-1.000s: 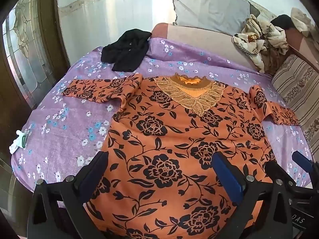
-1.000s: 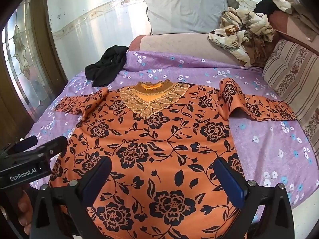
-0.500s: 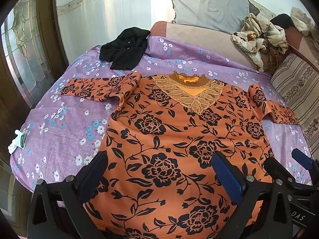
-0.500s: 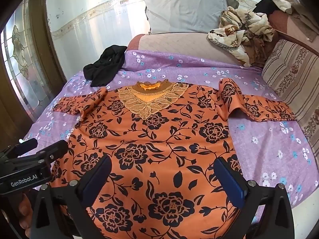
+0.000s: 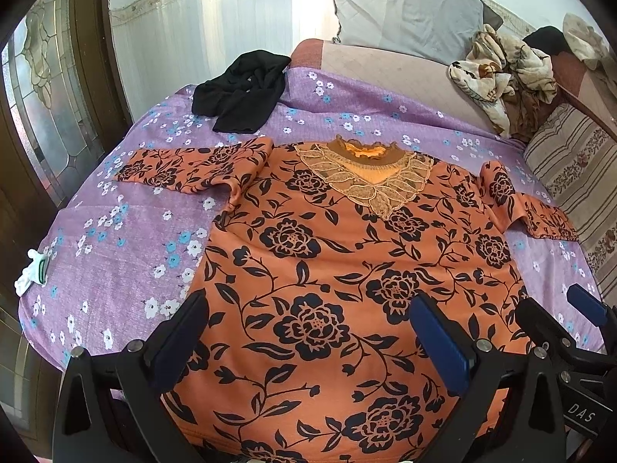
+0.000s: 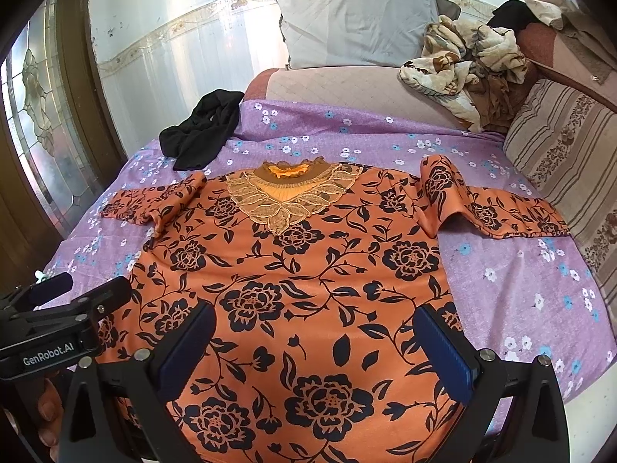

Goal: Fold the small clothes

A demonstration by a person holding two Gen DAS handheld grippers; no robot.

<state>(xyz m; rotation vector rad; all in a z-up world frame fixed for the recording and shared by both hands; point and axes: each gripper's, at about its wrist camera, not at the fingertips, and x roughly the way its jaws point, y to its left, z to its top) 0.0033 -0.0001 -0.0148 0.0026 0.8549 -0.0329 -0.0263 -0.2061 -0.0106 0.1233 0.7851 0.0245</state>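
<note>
An orange top with black flowers [image 5: 327,262] [image 6: 300,277] lies flat, front up, on the purple flowered bedsheet [image 5: 127,231] [image 6: 513,277], its lace collar [image 5: 366,177] [image 6: 289,196] towards the pillows and both sleeves spread out. The right sleeve [image 6: 482,208] has a raised fold near the shoulder. My left gripper [image 5: 308,339] hovers open over the hem's left part, nothing between its blue pads. My right gripper [image 6: 312,347] hangs open above the hem's right part, also holding nothing. Each gripper shows at the edge of the other's view.
A black garment [image 5: 243,92] [image 6: 200,131] lies crumpled at the bed's far left corner. A grey pillow [image 6: 358,27] and a heap of patterned cloth [image 6: 466,69] sit at the head. A striped cushion [image 6: 563,146] lines the right side. A small white item [image 5: 32,272] lies at the left edge.
Both grippers have drawn back a little from the top, so slightly more of the bed shows. The top lies as before and both grippers stay open.
</note>
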